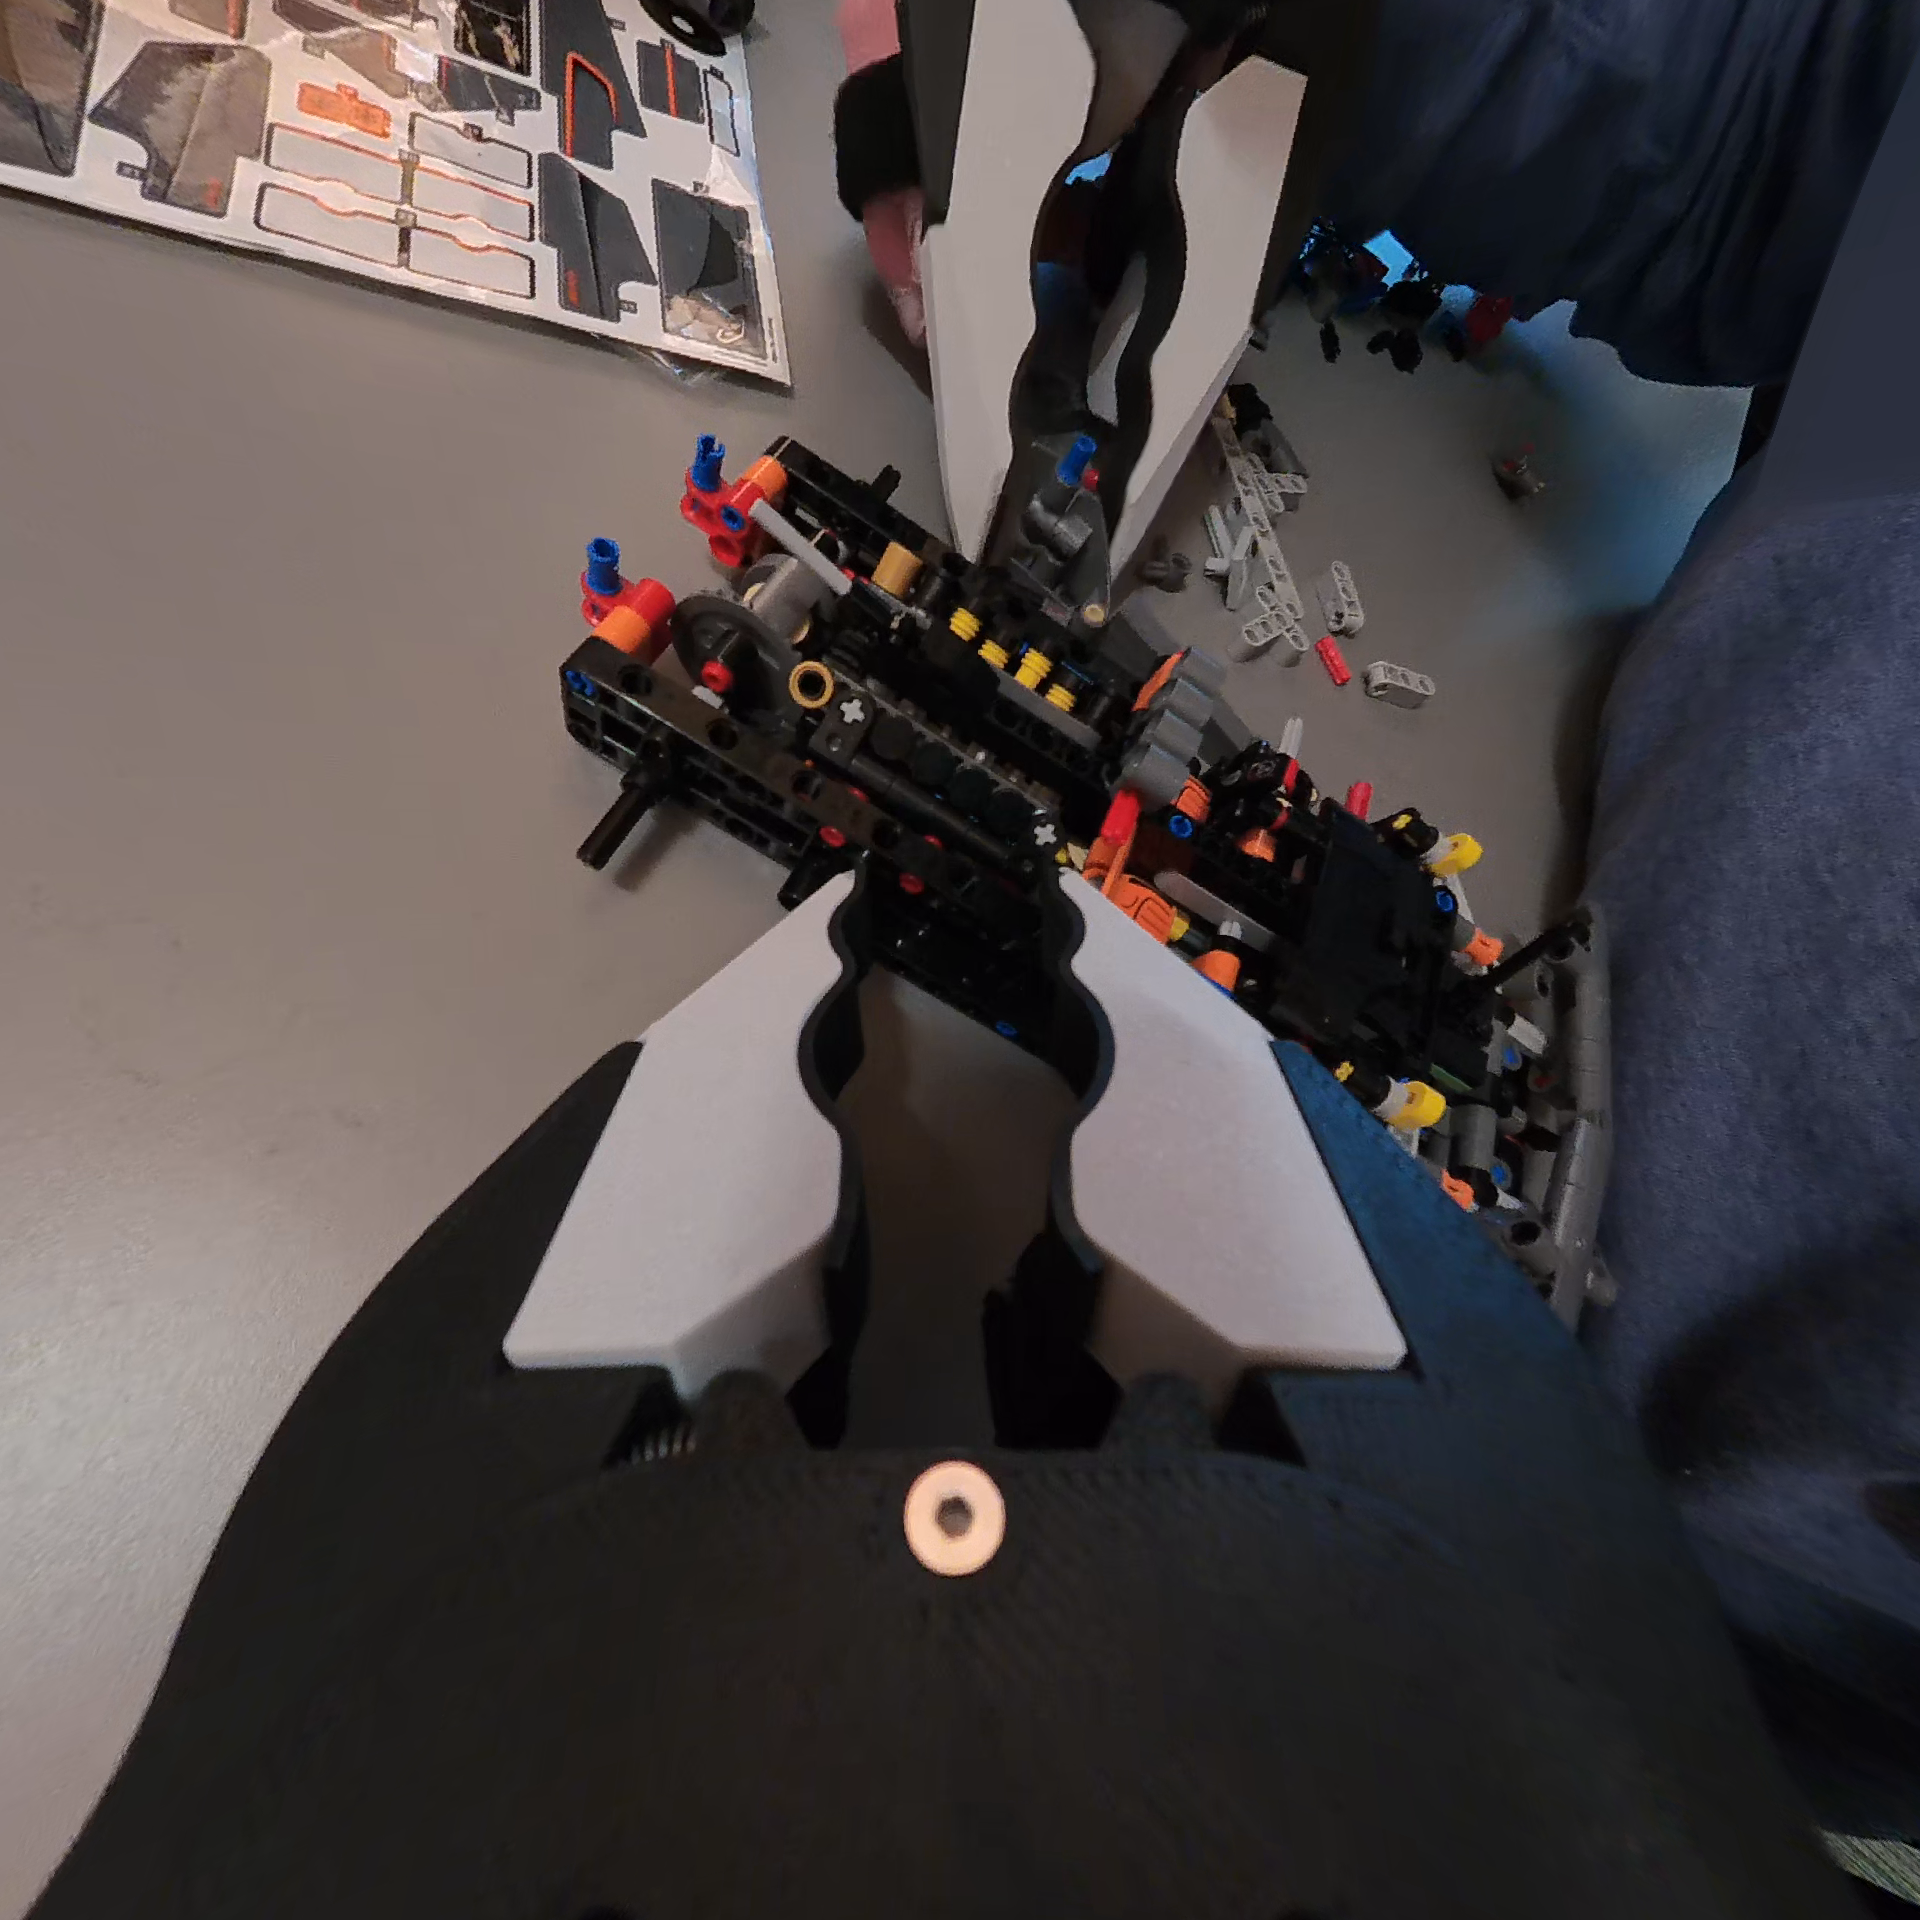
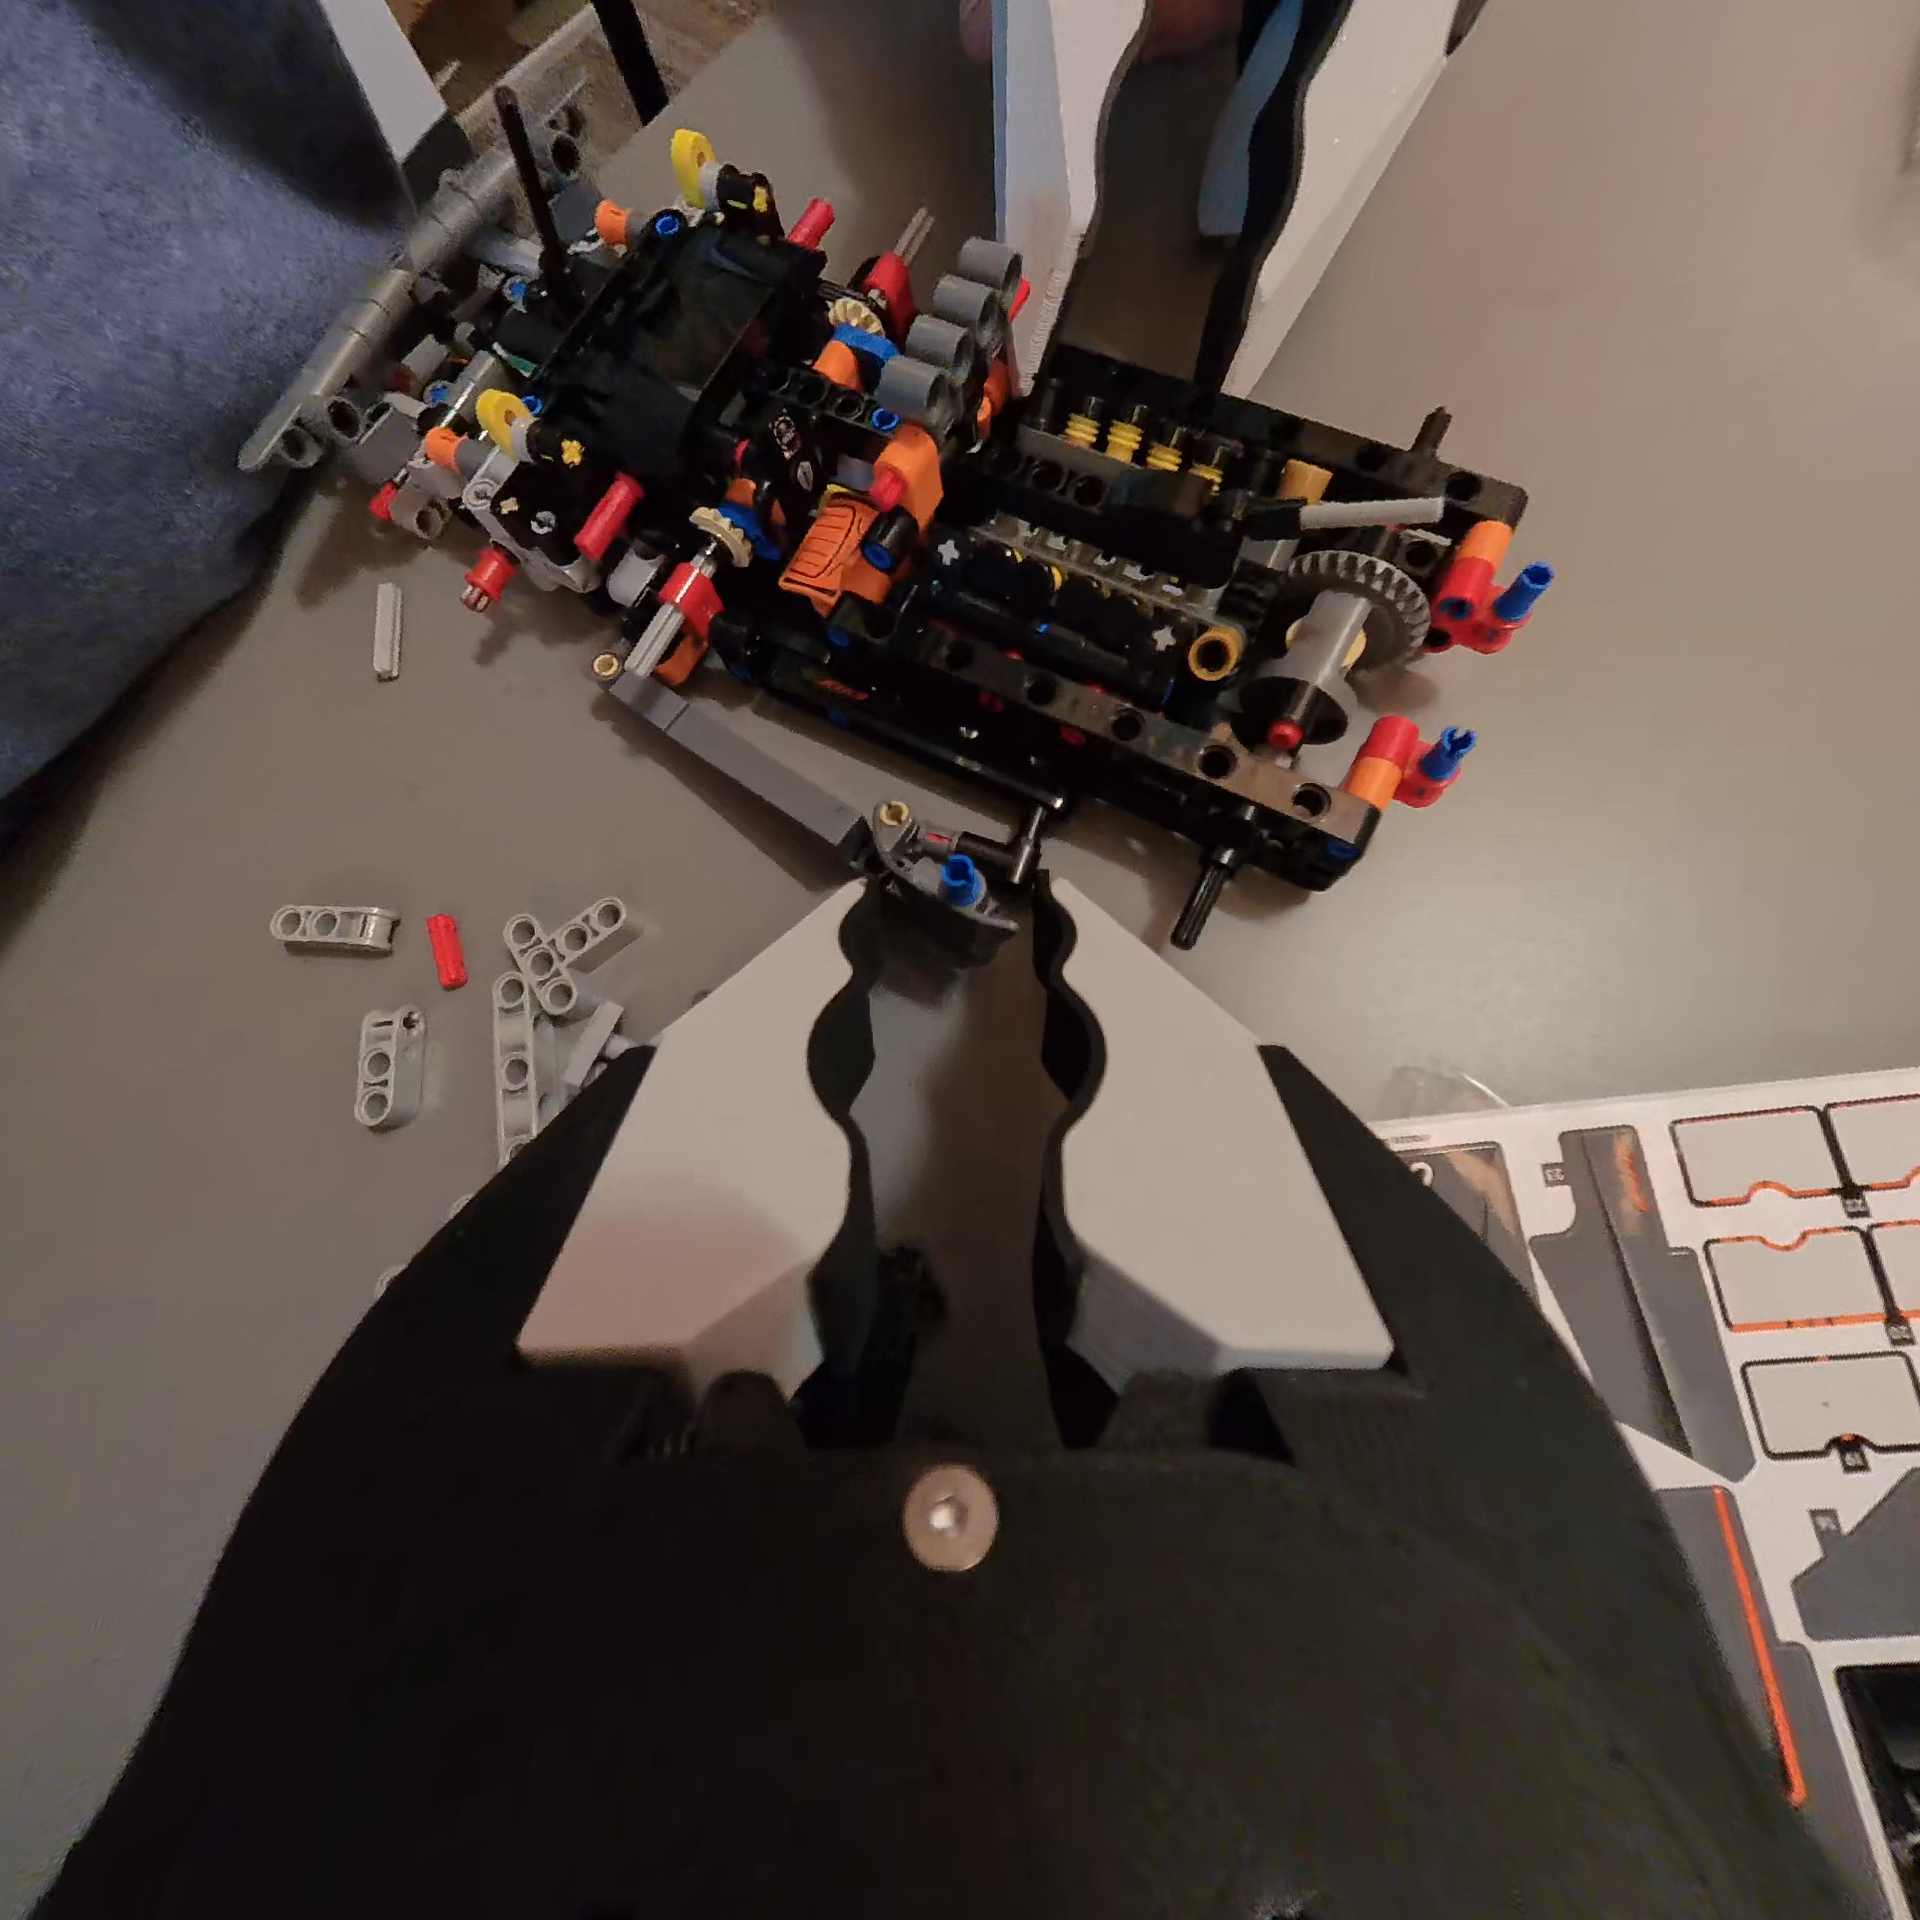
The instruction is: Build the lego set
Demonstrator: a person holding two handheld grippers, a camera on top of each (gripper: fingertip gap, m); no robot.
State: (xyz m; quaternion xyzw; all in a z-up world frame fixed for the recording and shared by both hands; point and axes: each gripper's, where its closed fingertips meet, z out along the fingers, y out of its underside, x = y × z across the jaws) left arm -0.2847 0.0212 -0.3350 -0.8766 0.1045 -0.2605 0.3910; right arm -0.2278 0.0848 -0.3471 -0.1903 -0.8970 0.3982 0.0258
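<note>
grey table (image 2: 1558,260); right tool (image 2: 951,894) hides its grey piece (image 2: 951,914).

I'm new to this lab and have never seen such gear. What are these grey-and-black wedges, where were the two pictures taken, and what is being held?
No robot here: a person holds two hand-held tongs, each carrying a camera looking along its fingers. The left tongs press against the black, half-built lego chassis on the grey table. The right tongs grip a small dark grey piece with a blue pin at the chassis edge. Loose light grey beams and a sticker sheet lie nearby.
</note>
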